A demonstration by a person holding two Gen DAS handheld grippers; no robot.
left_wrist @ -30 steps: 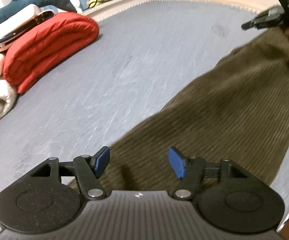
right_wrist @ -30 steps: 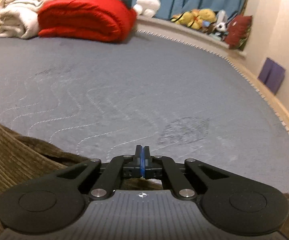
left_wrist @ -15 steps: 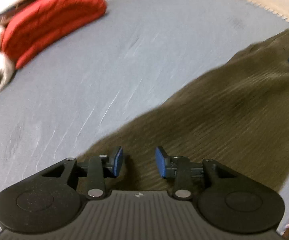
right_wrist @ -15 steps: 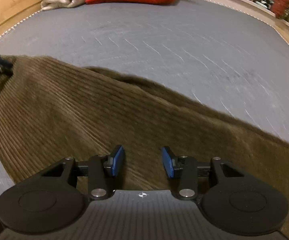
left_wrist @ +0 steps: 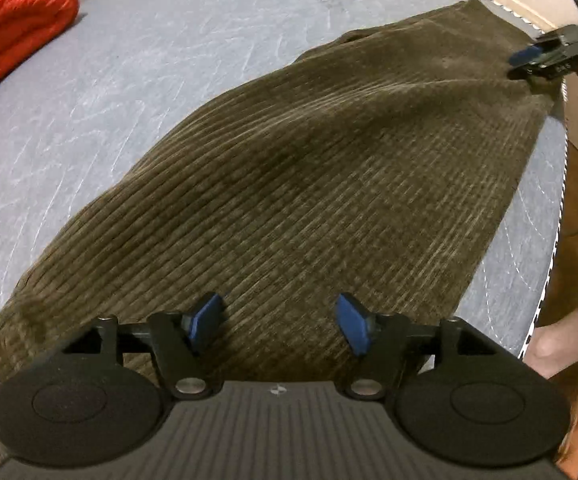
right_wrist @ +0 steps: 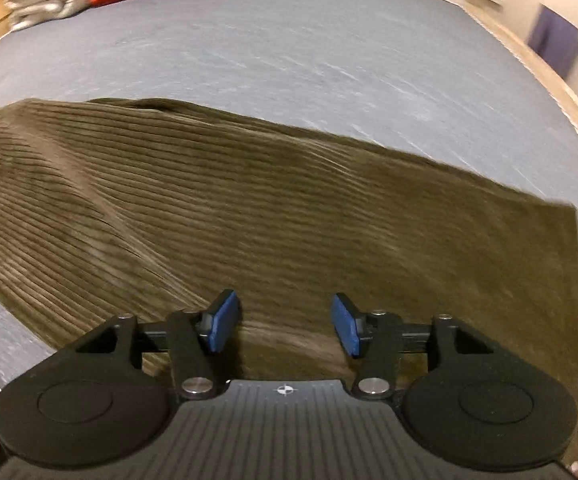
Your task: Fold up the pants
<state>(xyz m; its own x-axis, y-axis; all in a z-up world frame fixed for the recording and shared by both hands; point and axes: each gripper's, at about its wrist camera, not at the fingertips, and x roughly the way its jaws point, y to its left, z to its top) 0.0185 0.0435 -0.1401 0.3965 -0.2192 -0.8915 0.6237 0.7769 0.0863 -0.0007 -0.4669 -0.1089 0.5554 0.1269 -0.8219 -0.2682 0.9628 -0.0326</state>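
Right now your left gripper [left_wrist: 279, 326] hangs with its jaws spread wide over one end of the corduroy pants [left_wrist: 309, 184], holding nothing. Your right gripper [right_wrist: 285, 326] is equally spread and empty over the other end. In the left wrist view you can see it too, at the far end of the cloth by the bed's edge.

The pants lie flat and long on the grey bed [right_wrist: 329, 52], running close along its near edge, with a soft ridge across the middle. The red blanket [left_wrist: 13, 32] and white towels [right_wrist: 41, 0] sit well apart at the far side of the bed.

To my eye, the step in hand is taking hold for the next fold. Bring each set of blue pads down at the cloth's outer edge, not mid-panel, so you pinch every layer at once. Corduroy this thick probably resists a shallow bite, so reach in deep before closing. Keep both holds level, or the fold will likely skew.
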